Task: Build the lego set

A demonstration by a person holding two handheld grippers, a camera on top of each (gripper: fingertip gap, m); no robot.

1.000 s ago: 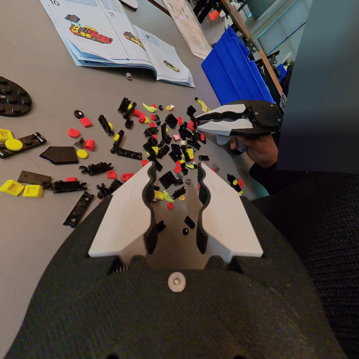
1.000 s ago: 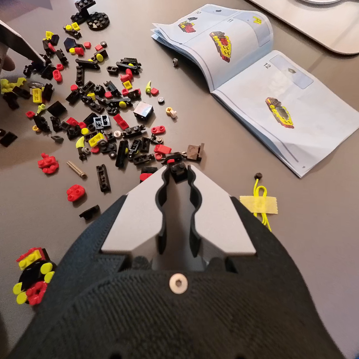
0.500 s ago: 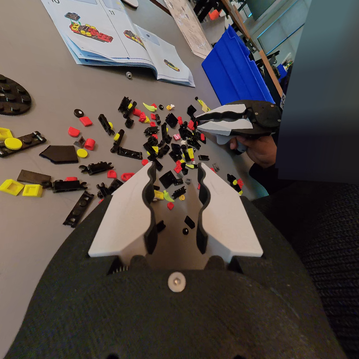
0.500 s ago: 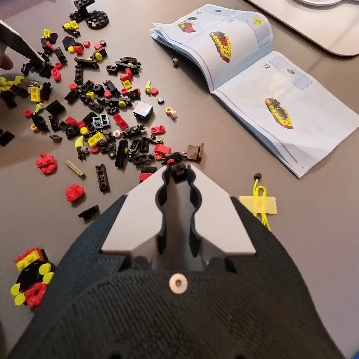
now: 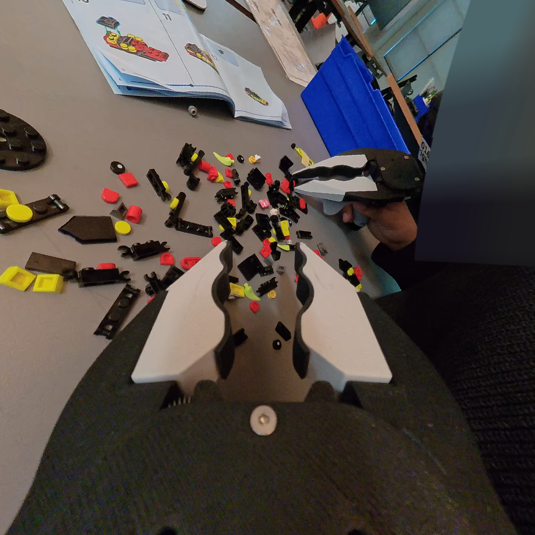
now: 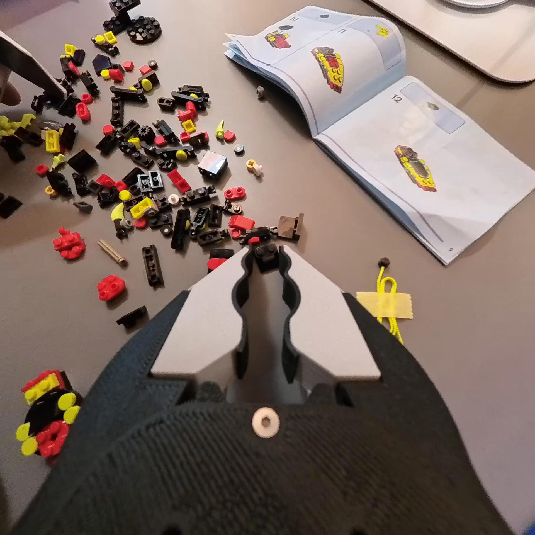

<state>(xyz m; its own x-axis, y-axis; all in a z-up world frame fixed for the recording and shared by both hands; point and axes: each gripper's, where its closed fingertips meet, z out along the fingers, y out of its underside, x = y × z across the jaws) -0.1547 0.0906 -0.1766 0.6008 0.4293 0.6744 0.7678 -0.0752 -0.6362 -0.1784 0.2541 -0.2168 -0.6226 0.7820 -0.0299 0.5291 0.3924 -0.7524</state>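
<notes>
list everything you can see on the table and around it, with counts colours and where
loose lego pieces: many, black, red, yellow, scattered mid-table
instruction booklet: one, pale blue, open, beyond the pieces
partial build: one, black, red, yellow, near table edge
round plate: one, black, far left
yellow cord: one, taped down
blue bin: one, off the table's far side
small black plate: one, in right gripper
left gripper: open, over pieces
right gripper: shut on plate

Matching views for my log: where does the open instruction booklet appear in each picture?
Left wrist view: instruction booklet lies top centre-left, beyond the loose bricks.
Right wrist view: it lies upper right, right of the bricks.
Shared landmark: small grey round piece just beside the booklet's edge.
</notes>
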